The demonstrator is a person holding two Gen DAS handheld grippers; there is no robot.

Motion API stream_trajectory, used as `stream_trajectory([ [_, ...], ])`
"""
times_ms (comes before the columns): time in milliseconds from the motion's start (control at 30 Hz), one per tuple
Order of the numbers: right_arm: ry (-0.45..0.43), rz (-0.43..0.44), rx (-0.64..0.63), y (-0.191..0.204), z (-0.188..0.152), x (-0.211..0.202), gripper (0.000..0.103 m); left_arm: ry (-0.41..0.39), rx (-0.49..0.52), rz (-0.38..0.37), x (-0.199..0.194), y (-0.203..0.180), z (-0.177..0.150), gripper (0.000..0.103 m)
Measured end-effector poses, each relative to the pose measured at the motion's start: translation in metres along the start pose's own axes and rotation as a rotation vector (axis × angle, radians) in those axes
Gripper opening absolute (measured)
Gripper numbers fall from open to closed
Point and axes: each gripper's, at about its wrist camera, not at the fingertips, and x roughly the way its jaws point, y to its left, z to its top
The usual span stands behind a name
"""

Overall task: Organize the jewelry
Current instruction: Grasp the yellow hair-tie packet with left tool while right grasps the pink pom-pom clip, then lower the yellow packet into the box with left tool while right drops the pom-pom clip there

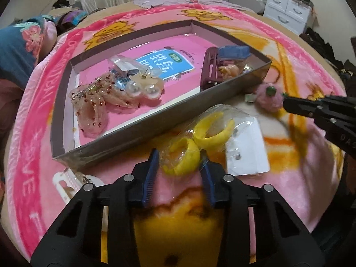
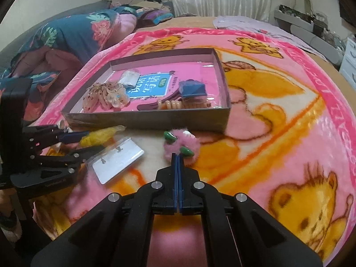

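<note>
So the left gripper (image 1: pixel 179 163) has its blue-padded fingers spread wide, and the clear packet of yellow earrings (image 1: pixel 198 142) sits right in that gap. The nearer yellow hoop is between the pads, but I honestly can't tell if either pad touches the plastic. From the right wrist view the same left gripper (image 2: pixel 83 141) comes in from 9 o'clock with the yellow earrings (image 2: pixel 100 135) between its fingers, mostly hidden behind the upper finger.

The right gripper (image 2: pixel 178 158) has its fingers pressed flat together with nothing between them. Its tips are just at the near edge of the fuzzy pink pom-pom piece (image 2: pixel 179 143) with the green bits, at 12 o'clock from the tips; whether it's touching or just short of it is hard to call. In the left view that right gripper (image 1: pixel 287 104) pokes in from 3 o'clock, tip right against the pom-pom (image 1: pixel 268 99), and it's a bit blurred.

The white earring card (image 1: pixel 245 149) lies inside the plastic at about 2 o'clock from the left fingers. The shallow box (image 1: pixel 142 125) sits just beyond, on the pink bear blanket (image 1: pixel 300 166), already holding a glittery clear hair claw pile (image 1: pixel 95 104), pearl pieces (image 1: pixel 143 91), a maroon clip (image 1: pixel 210 69) and a blue thing (image 1: pixel 233 52) in the far corner, which I can't identify. A white plastic item (image 1: pixel 66 182) at 9 o'clock is half hidden behind the left gripper's body.
</note>
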Motion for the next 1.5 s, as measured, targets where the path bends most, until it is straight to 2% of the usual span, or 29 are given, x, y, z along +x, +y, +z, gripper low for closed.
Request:
stream_trajectory([
  [33,-0.001,-0.001,0.003,-0.001,0.0,0.0,0.001,-0.002,-0.001,-0.003,-0.001,0.0,0.0,0.027],
  [67,0.0,0.0,0.007,-0.002,0.001,0.0,0.005,-0.006,-0.007,-0.01,-0.003,0.001,0.0,0.026],
  [100,0.001,0.0,0.009,-0.003,0.001,0.001,0.018,-0.008,-0.014,-0.016,-0.004,0.003,0.0,0.025],
  [167,-0.004,-0.018,0.014,-0.003,0.004,0.004,0.038,-0.013,-0.023,-0.023,-0.006,0.005,0.001,0.025],
  [200,-0.001,-0.018,0.01,-0.002,0.006,0.006,0.039,-0.019,-0.026,-0.026,-0.009,0.006,0.001,0.025],
  [367,0.024,-0.048,-0.036,0.005,0.014,0.022,0.039,-0.055,-0.053,-0.06,-0.024,0.011,0.004,0.025],
  [433,0.034,-0.044,-0.039,0.004,0.016,0.029,0.035,-0.071,-0.068,-0.069,-0.029,0.014,0.006,0.025],
  [467,0.038,-0.041,-0.038,0.004,0.017,0.031,0.025,-0.076,-0.073,-0.074,-0.032,0.015,0.006,0.025],
  [500,0.039,-0.039,-0.035,0.003,0.017,0.032,0.025,-0.081,-0.078,-0.078,-0.034,0.016,0.007,0.025],
  [633,0.011,-0.035,-0.032,0.003,0.017,0.022,0.024,-0.101,-0.1,-0.086,-0.042,0.022,0.008,0.025],
  [767,-0.062,-0.009,0.003,-0.002,0.019,-0.007,0.024,-0.128,-0.122,-0.091,-0.053,0.029,0.012,0.025],
  [1033,-0.183,0.034,0.027,-0.005,0.039,-0.049,0.024,-0.194,-0.197,-0.052,-0.076,0.06,0.025,0.025],
  [1300,-0.235,0.077,0.002,0.007,0.067,-0.052,0.024,-0.219,-0.275,0.007,-0.081,0.093,0.032,0.025],
  [1500,-0.245,0.091,-0.02,0.017,0.085,-0.043,0.024,-0.219,-0.295,0.045,-0.077,0.106,0.036,0.025],
])
